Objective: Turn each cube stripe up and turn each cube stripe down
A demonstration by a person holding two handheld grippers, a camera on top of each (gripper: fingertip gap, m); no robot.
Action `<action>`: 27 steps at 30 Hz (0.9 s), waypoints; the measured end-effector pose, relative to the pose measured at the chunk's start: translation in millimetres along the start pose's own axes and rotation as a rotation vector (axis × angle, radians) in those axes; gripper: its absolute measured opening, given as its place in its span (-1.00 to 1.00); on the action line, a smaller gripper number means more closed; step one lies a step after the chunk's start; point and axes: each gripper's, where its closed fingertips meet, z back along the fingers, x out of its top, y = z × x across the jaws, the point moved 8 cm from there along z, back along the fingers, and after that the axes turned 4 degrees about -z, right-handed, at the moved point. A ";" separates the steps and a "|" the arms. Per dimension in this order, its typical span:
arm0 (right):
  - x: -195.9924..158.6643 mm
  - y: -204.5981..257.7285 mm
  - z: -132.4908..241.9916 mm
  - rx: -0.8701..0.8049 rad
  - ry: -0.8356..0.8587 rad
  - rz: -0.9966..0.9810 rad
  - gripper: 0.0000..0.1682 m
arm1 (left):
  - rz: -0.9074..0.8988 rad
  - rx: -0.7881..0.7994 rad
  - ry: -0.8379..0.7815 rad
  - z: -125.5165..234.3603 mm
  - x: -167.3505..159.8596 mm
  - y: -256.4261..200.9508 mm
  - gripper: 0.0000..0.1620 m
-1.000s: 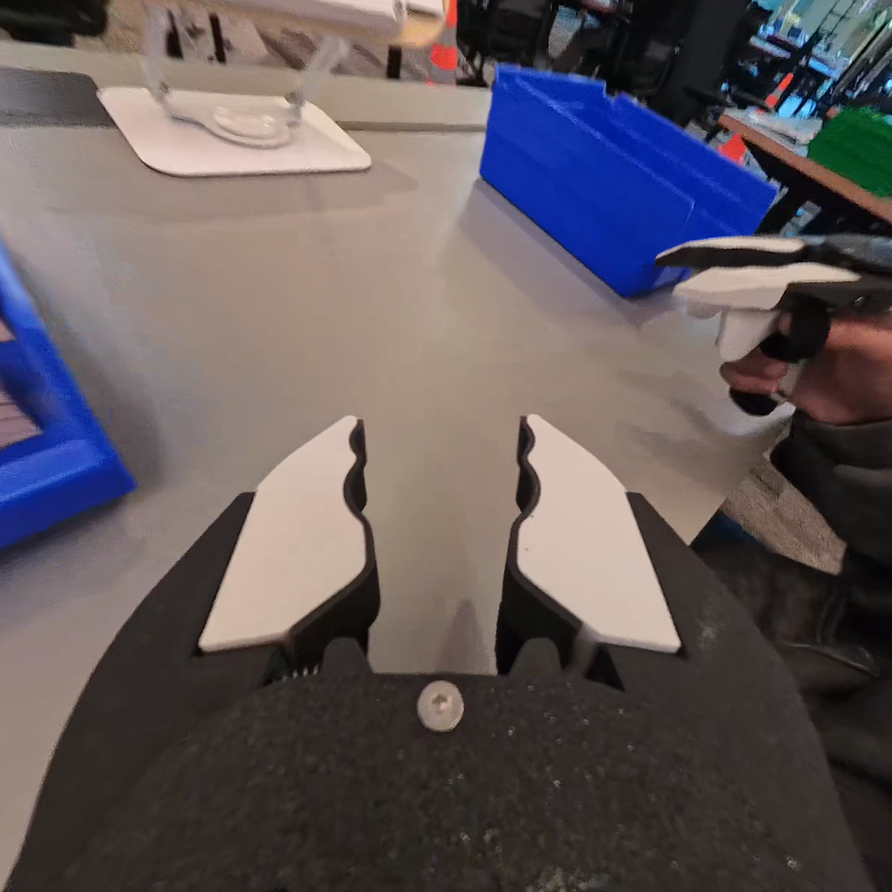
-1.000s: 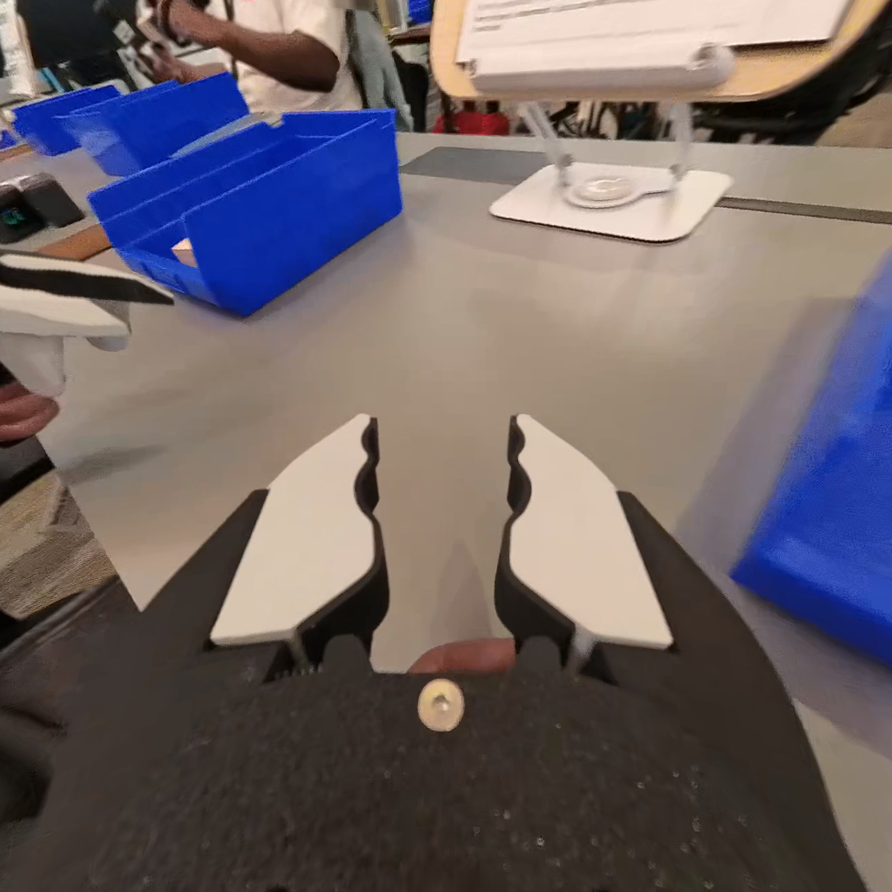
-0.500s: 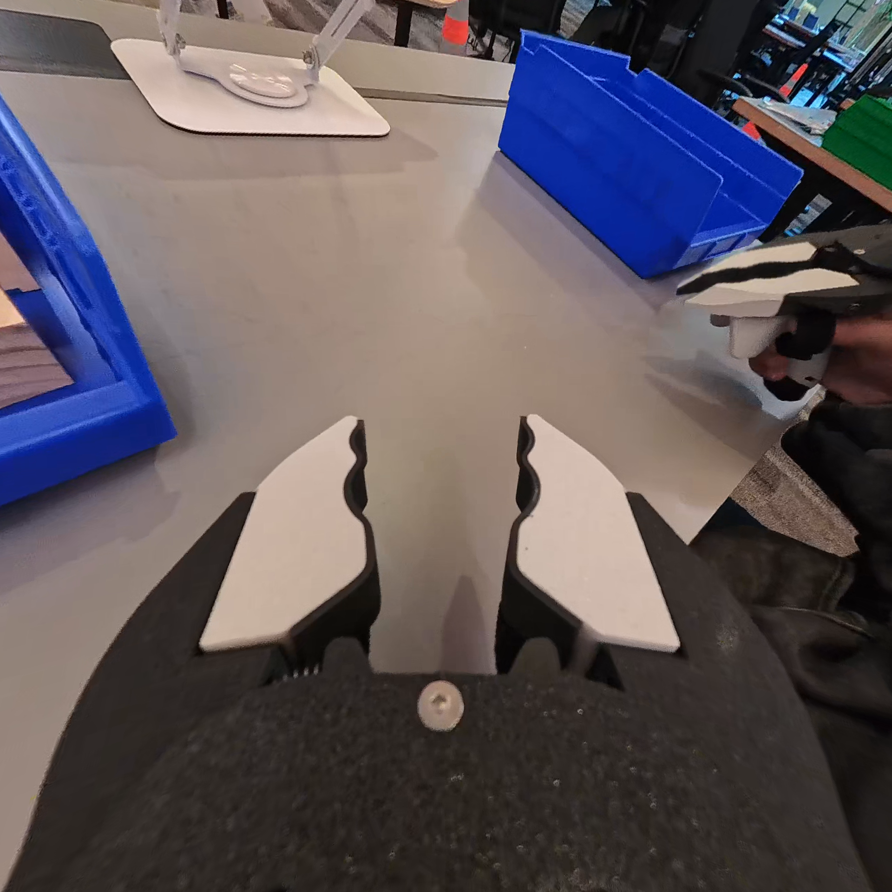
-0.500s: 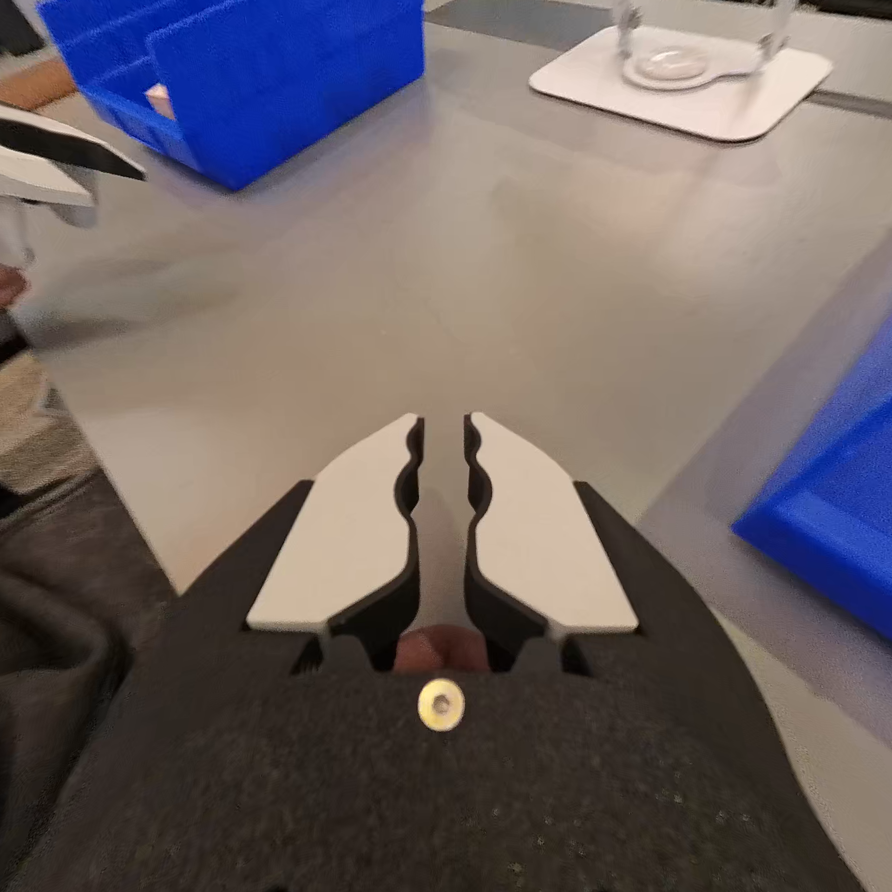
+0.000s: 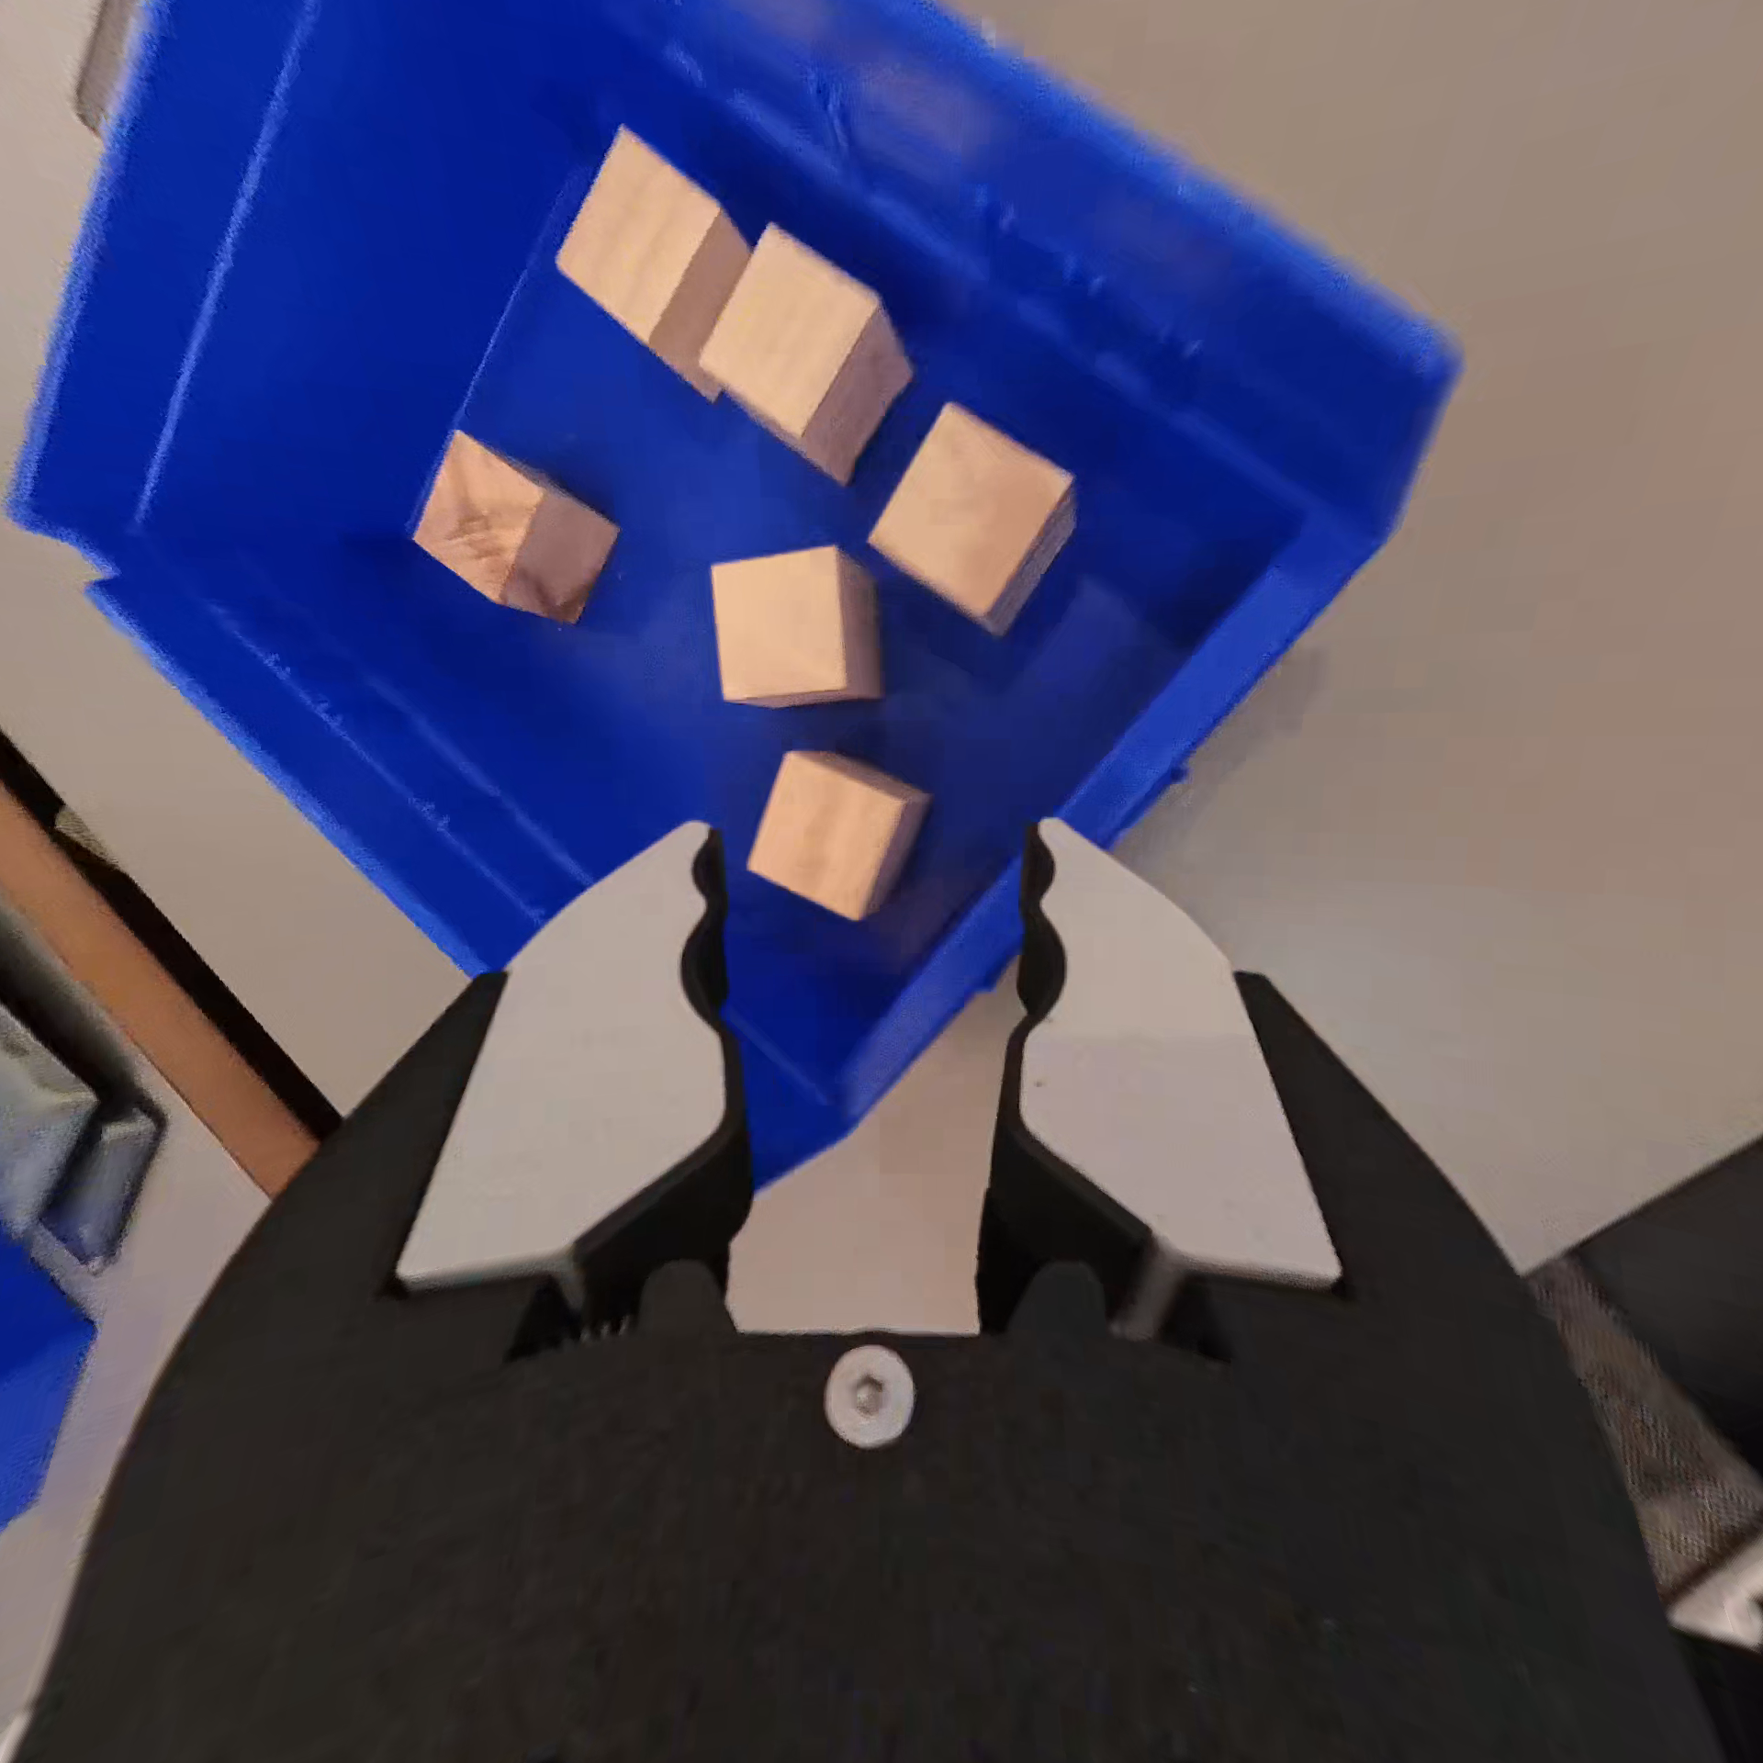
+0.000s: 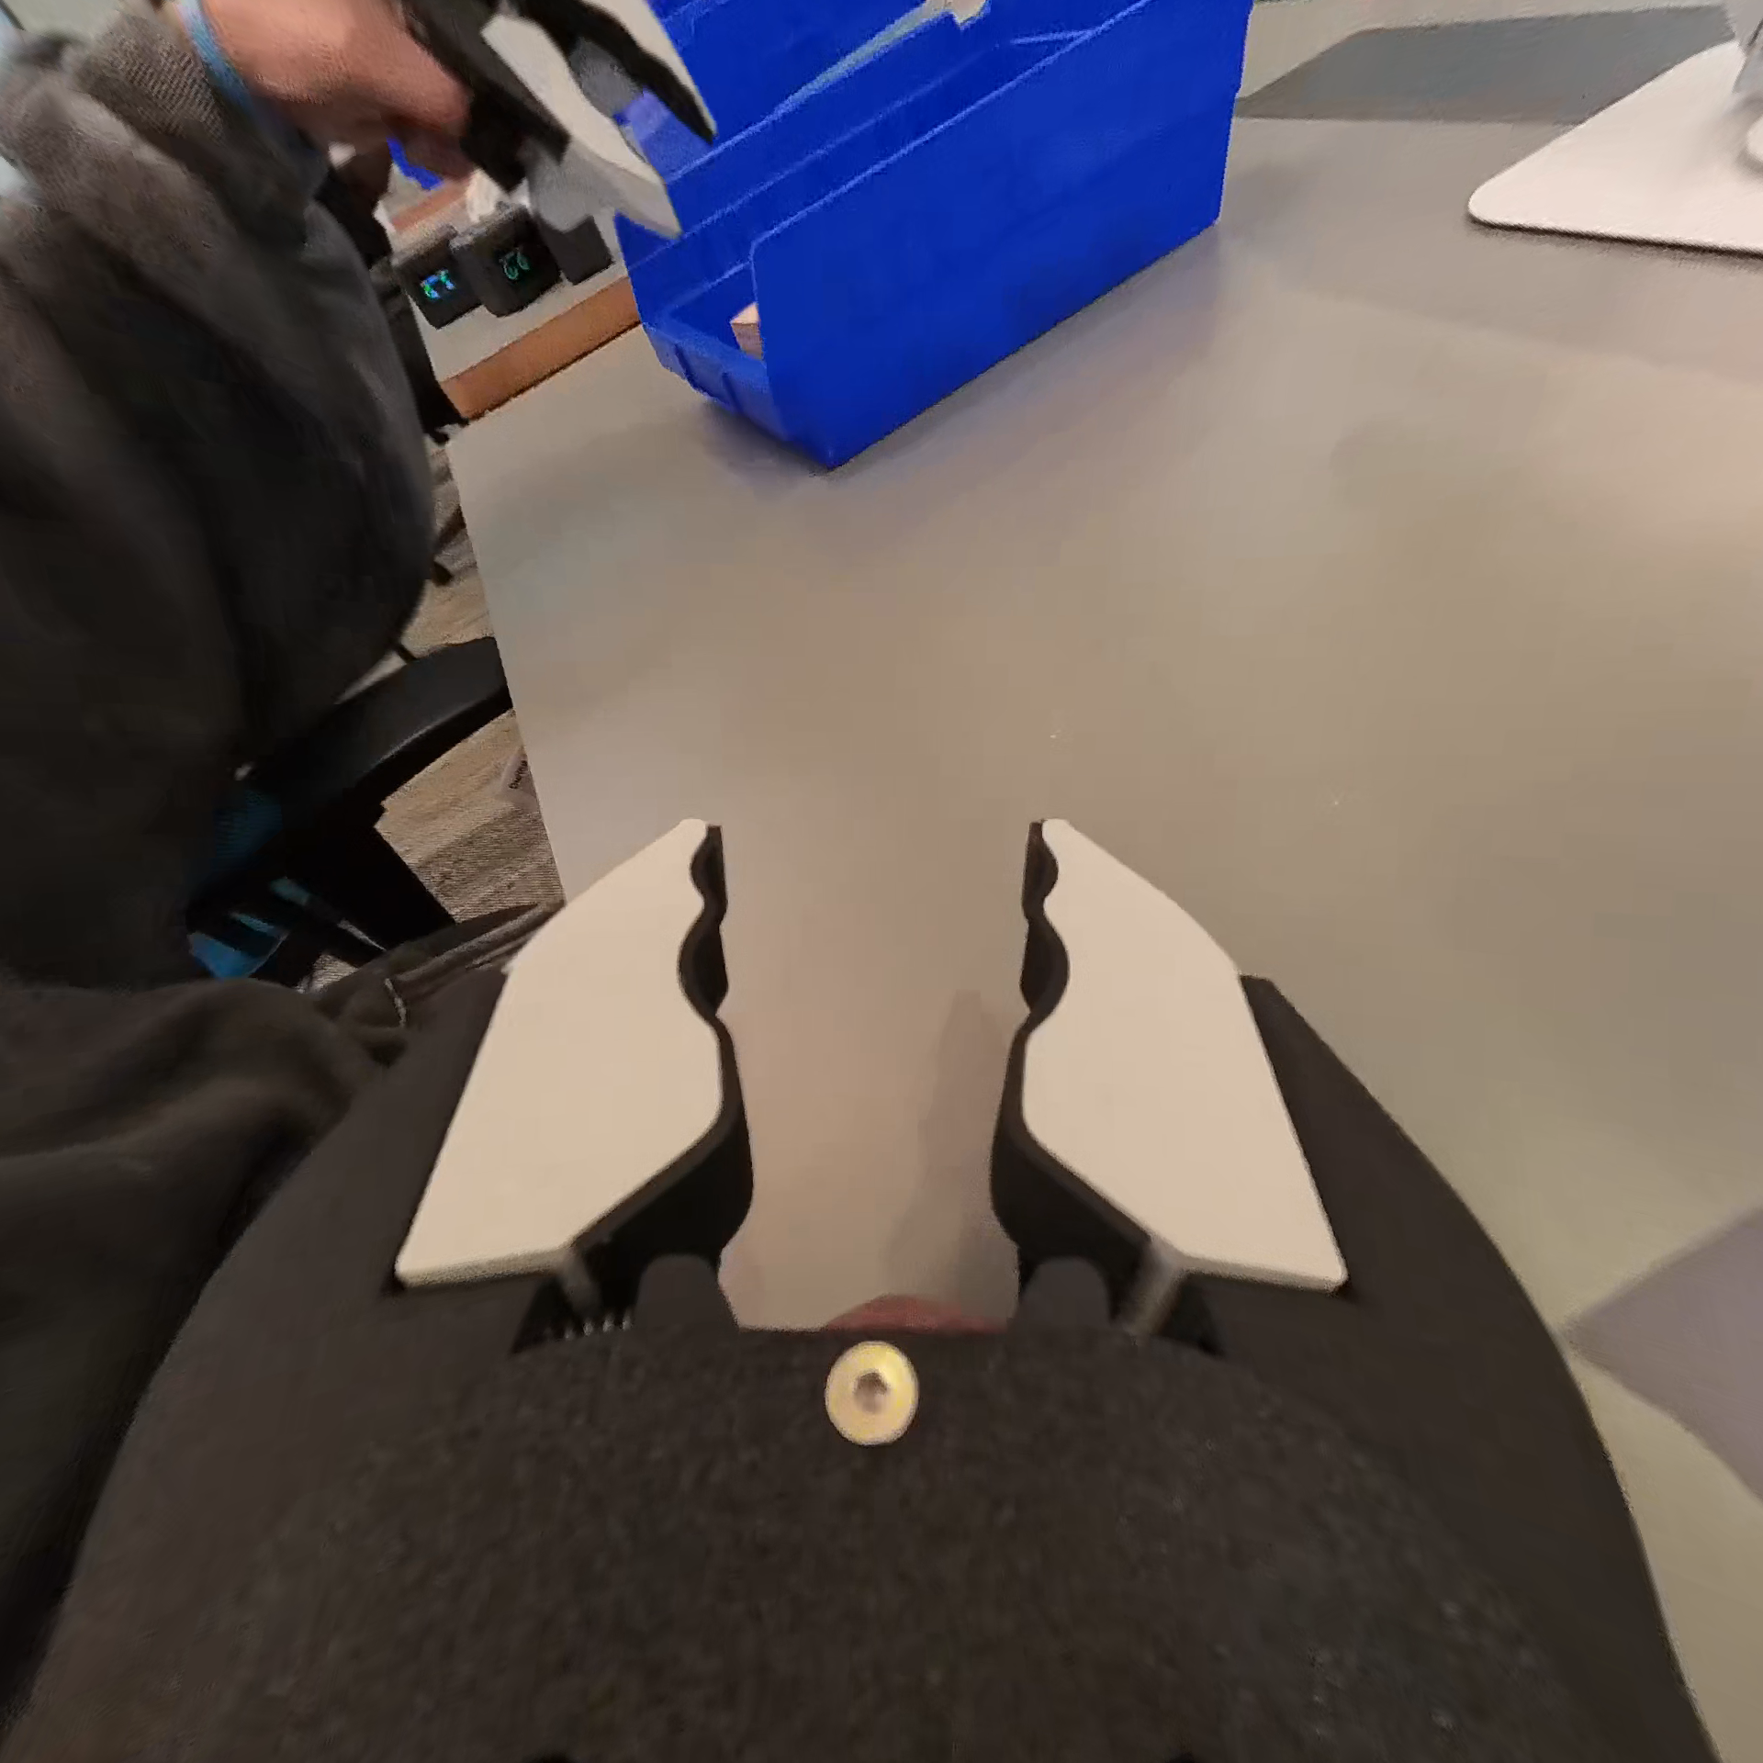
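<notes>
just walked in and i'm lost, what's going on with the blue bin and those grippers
A person holds a gripper in each hand. The left gripper hovers open above the blue bin, which holds six wooden cubes; the nearest cube lies just beyond its jaws. No cube is gripped, and no stripe can be made out. The right gripper is open and empty over the bare grey table.

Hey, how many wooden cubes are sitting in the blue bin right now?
6, all in the blue bin: two touching at the far end, one left, one right, one central, one nearest the left tool. None seems hidden.
</notes>
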 end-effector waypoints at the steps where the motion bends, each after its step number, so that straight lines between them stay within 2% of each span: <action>1: 0.0 -0.3 0.7 -0.016 -0.001 0.014 -0.29 | -0.026 -0.024 0.035 -8.1 -1.1 8.5 -0.29; 6: 0.8 -1.6 2.8 -0.035 -0.009 0.031 -0.30 | -0.134 -0.125 0.193 -48.6 -16.8 27.9 -0.27; 14: 0.7 -3.5 -3.8 0.004 -0.016 -0.004 -0.32 | -0.222 -0.200 0.312 -77.7 -20.3 24.7 -0.29; 15: -0.1 -4.0 -4.9 0.000 -0.010 -0.003 -0.32 | -0.236 -0.207 0.340 -82.3 -21.6 23.2 -0.30; 17: -1.3 -4.2 -5.8 -0.003 -0.002 0.004 -0.32 | -0.275 -0.199 0.399 -86.5 -23.1 22.2 -0.46; 23: -0.2 -7.0 -2.8 -0.004 -0.014 -0.002 -0.35 | -0.241 -0.229 0.340 -80.6 -18.0 22.2 -0.46; 27: 3.3 -5.9 1.7 -0.001 -0.044 0.008 -0.35 | -0.070 -0.174 0.167 -49.0 -4.6 35.6 -0.46</action>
